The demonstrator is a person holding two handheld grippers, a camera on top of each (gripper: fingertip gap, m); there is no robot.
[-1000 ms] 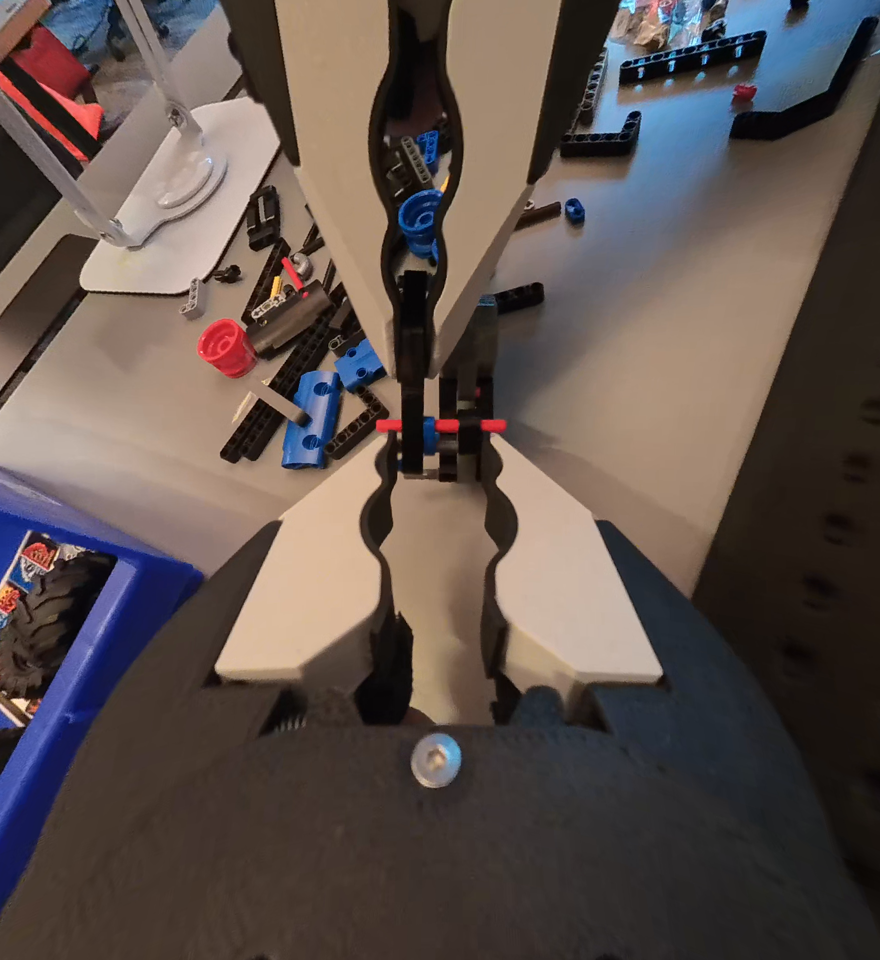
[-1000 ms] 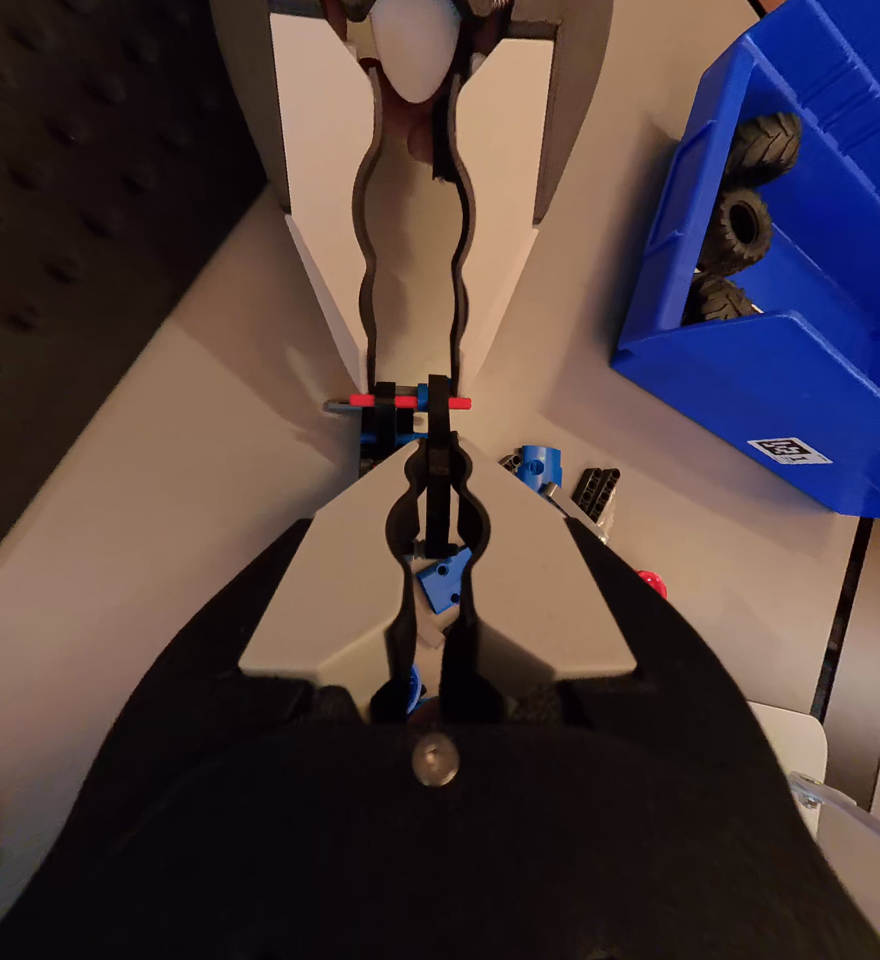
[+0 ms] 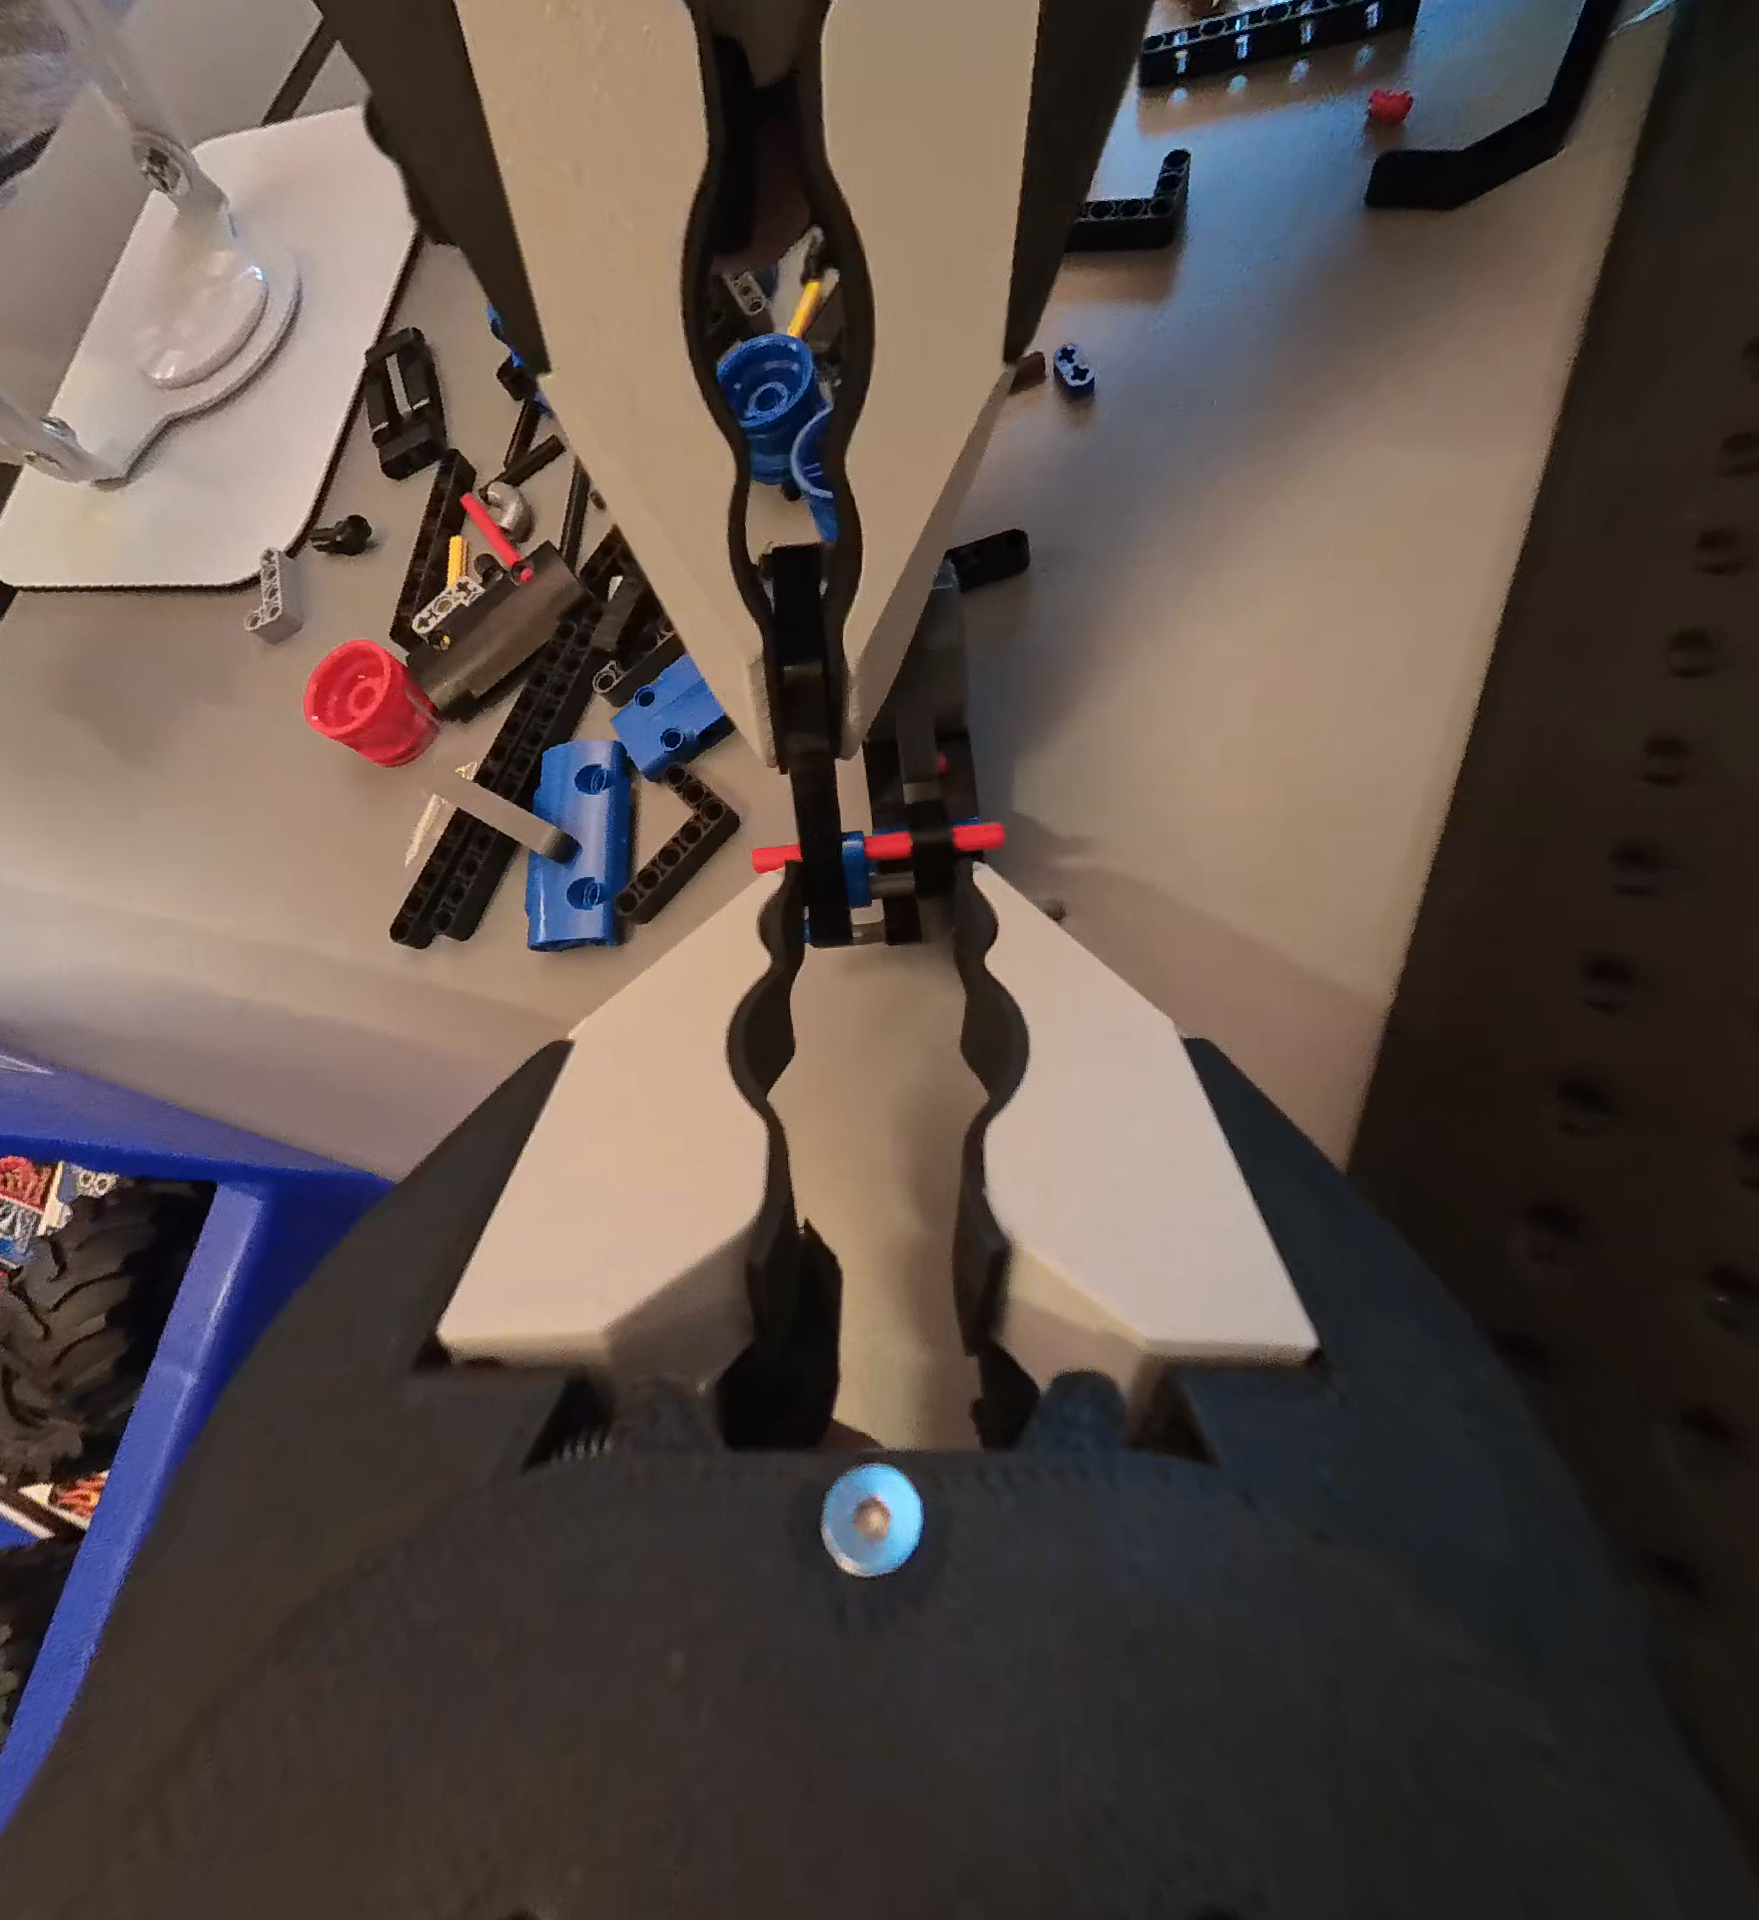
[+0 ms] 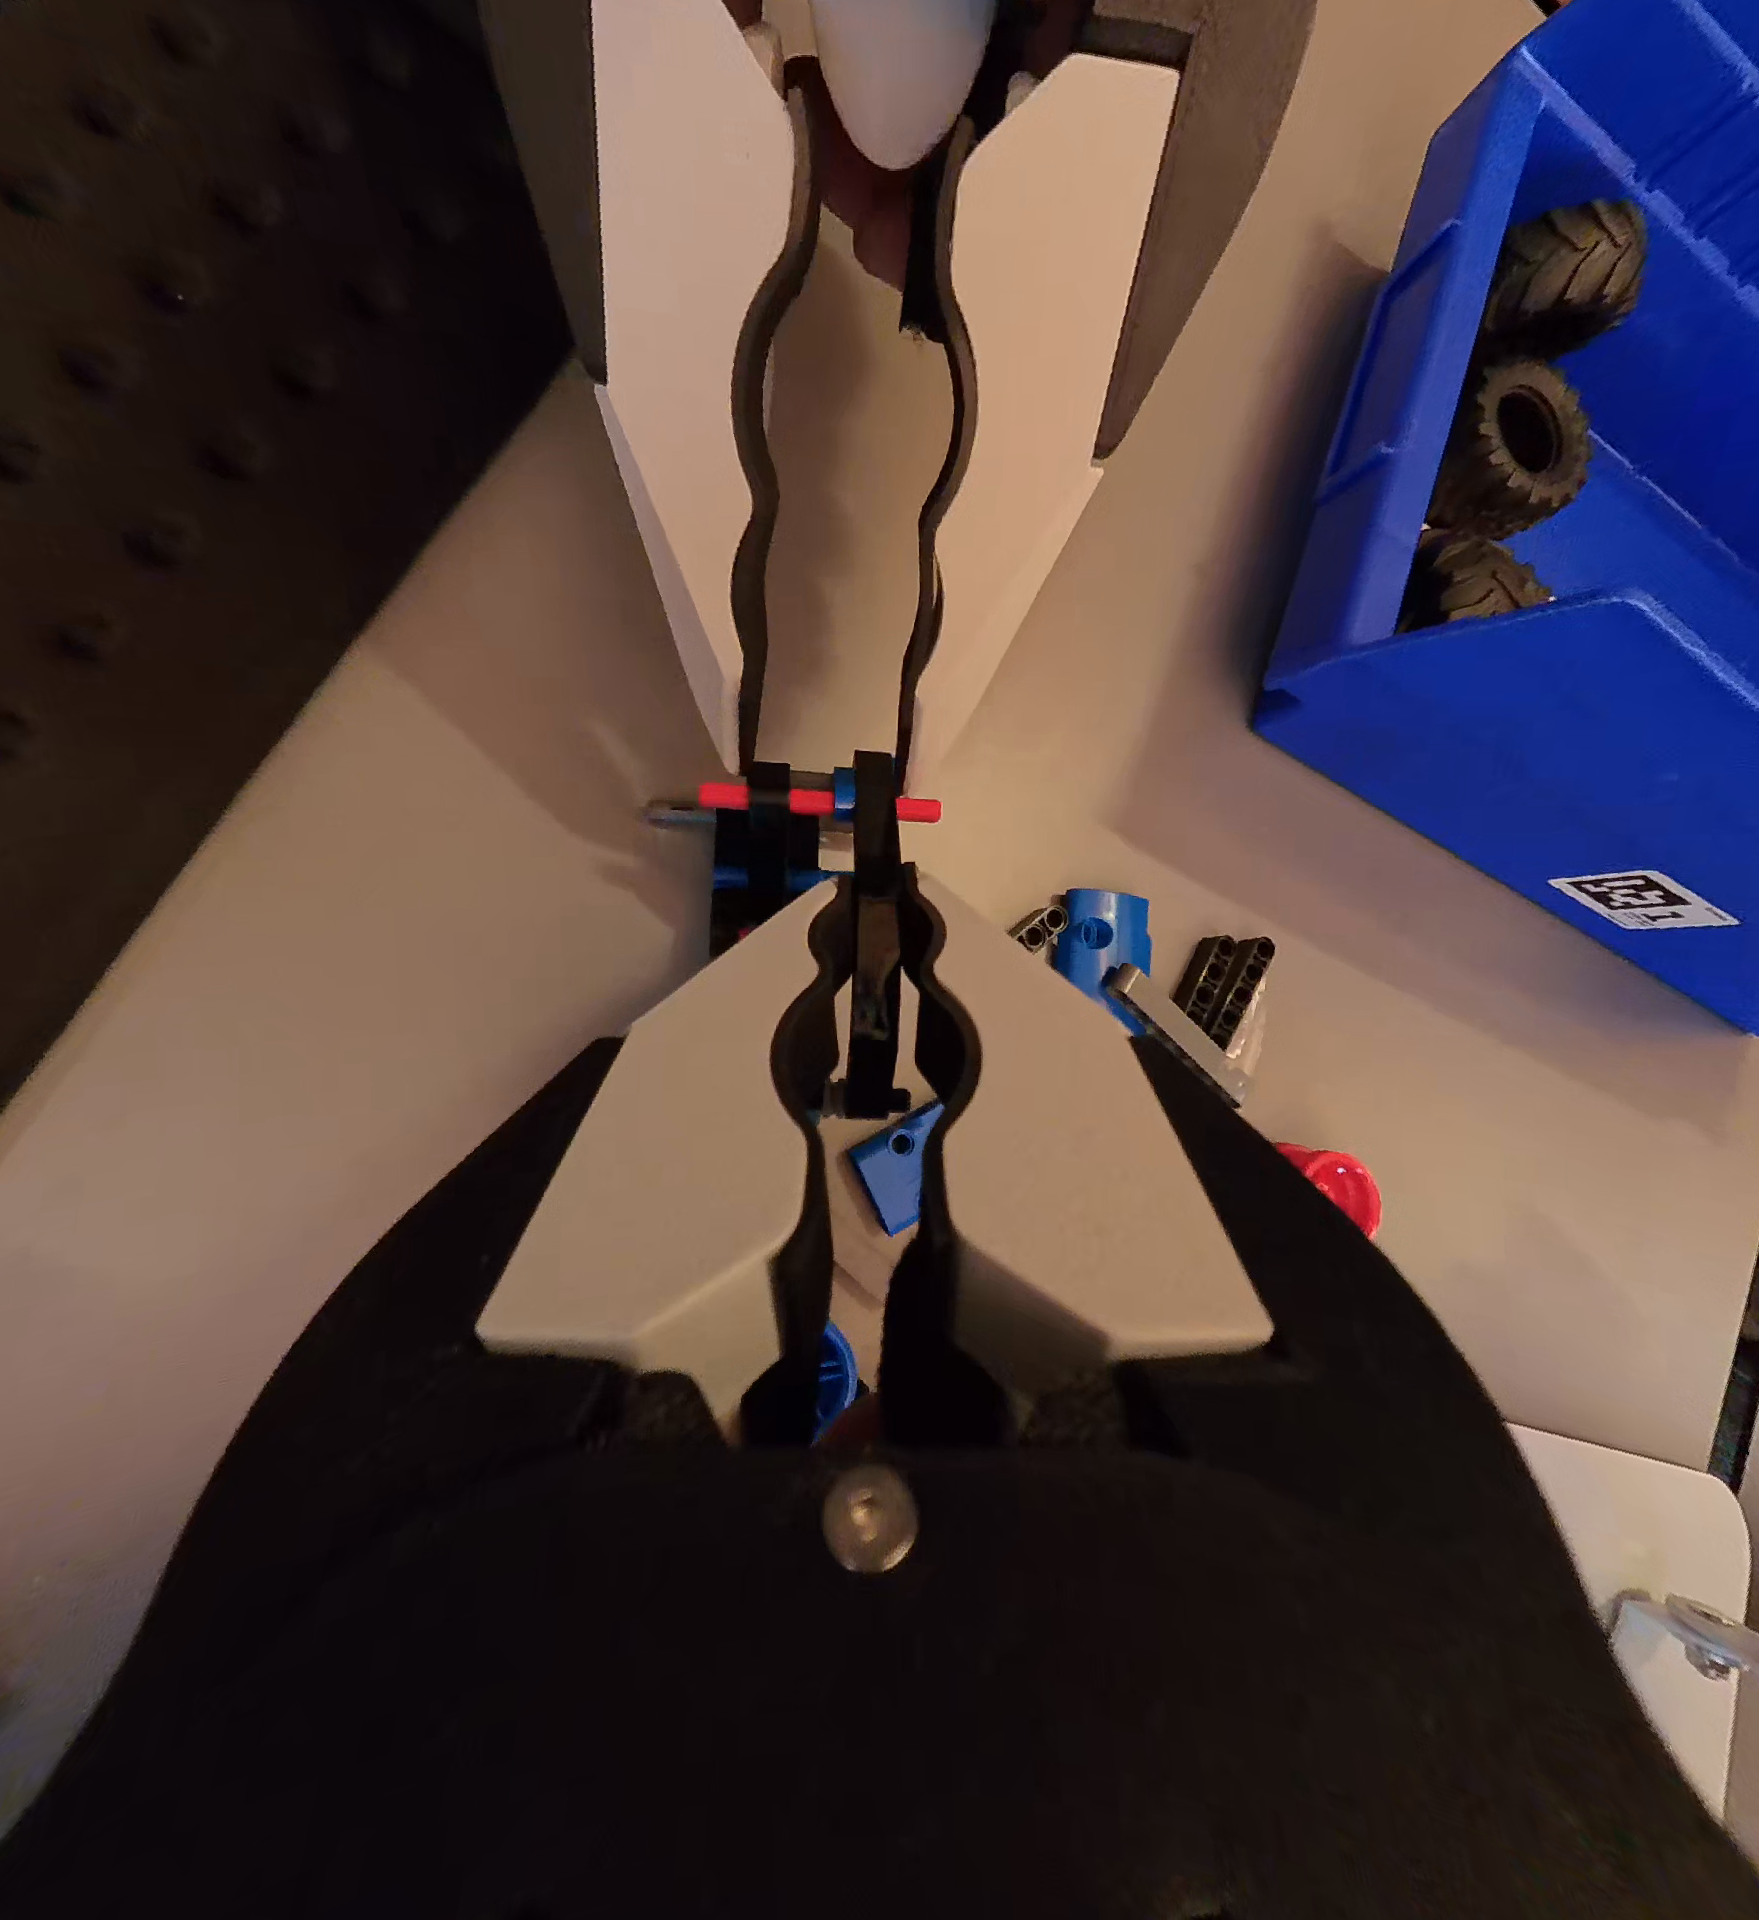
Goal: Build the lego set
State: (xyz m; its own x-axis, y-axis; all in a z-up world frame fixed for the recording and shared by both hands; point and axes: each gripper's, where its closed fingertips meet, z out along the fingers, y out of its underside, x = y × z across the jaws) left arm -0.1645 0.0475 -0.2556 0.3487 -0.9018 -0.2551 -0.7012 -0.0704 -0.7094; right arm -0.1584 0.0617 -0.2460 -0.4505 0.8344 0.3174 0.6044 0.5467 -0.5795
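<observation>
Little has shifted: right gripper [image 4: 870, 894] clamps the rigid black beam [image 4: 873, 831] at six o'clock; left gripper [image 3: 880, 914] pinches the light, small black-and-blue assembly [image 3: 901, 883] on its thin red axle [image 3: 880, 847].

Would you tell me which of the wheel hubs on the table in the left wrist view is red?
The red hub lying left of the black beam pile; the other hub, farther back behind the opposite gripper, is blue.

White stand base [image 3: 189, 343] on grey table [image 3: 1218, 582]; dark perforated panel [image 3: 1633, 831] alongside.

A grey table [image 3: 1218, 644] carries scattered lego pieces [image 3: 542, 748], a blue bin [image 4: 1581, 727] and a white stand base [image 3: 220, 395].
</observation>
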